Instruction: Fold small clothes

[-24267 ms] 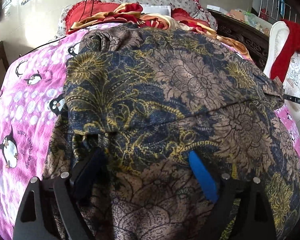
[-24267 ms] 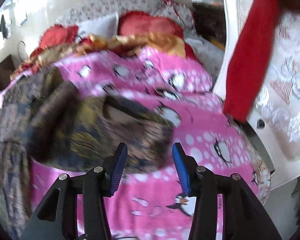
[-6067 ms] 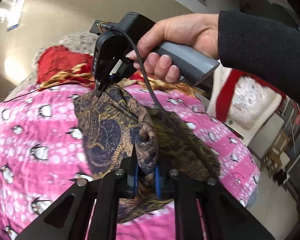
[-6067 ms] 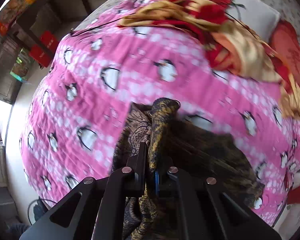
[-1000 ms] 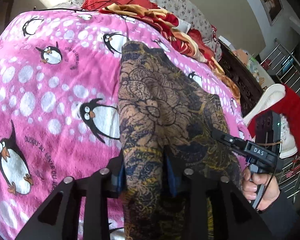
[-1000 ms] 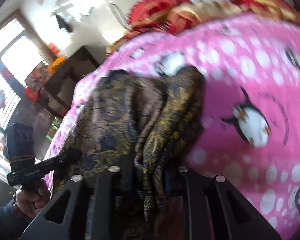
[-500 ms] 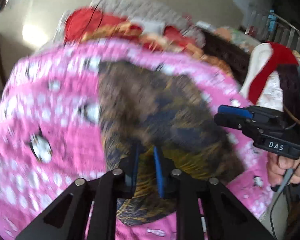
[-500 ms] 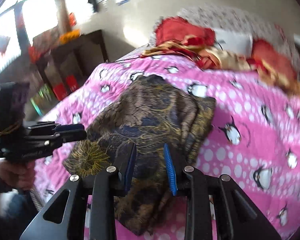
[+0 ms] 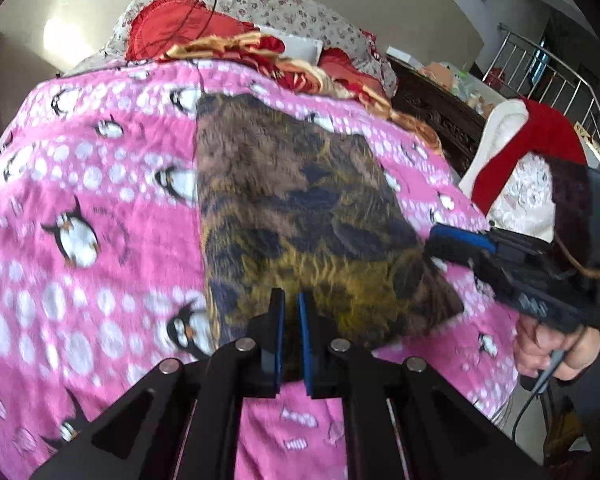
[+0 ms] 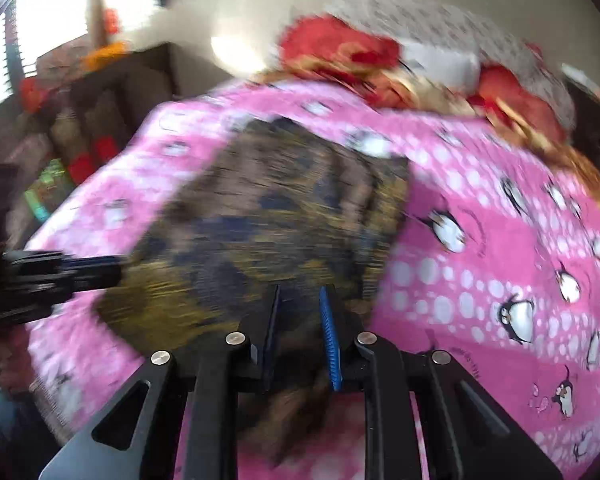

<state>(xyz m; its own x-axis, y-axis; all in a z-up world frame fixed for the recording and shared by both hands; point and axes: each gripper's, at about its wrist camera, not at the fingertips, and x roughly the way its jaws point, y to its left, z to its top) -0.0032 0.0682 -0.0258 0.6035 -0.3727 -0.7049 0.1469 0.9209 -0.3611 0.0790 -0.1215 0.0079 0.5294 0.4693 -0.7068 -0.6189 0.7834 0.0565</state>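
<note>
Your folded cloth [image 9: 300,216] lies flat on the pink penguin blanket [image 9: 80,200], a dark brown, navy and yellow patterned piece running from about 12 o'clock down to 6 o'clock in your left view, wider at the near end. Your left gripper [image 9: 291,336] sits at 6 o'clock over the cloth's near edge, its blue pads drawn almost together with only a thin slit between them; the cloth shows behind the pads, but nothing is visibly pinched there. Your right gripper [image 10: 300,336] also hangs over the near edge, and its jaws have just been closing, with a clear gap left and cloth seen through it, not pressed by the pads. In the left view that right gripper comes in at 3 o'clock by the cloth's right corner, your hand [image 9: 556,348] around its handle. At 12 o'clock, red and gold bedding [image 9: 228,40] is heaped by the pillows.
</note>
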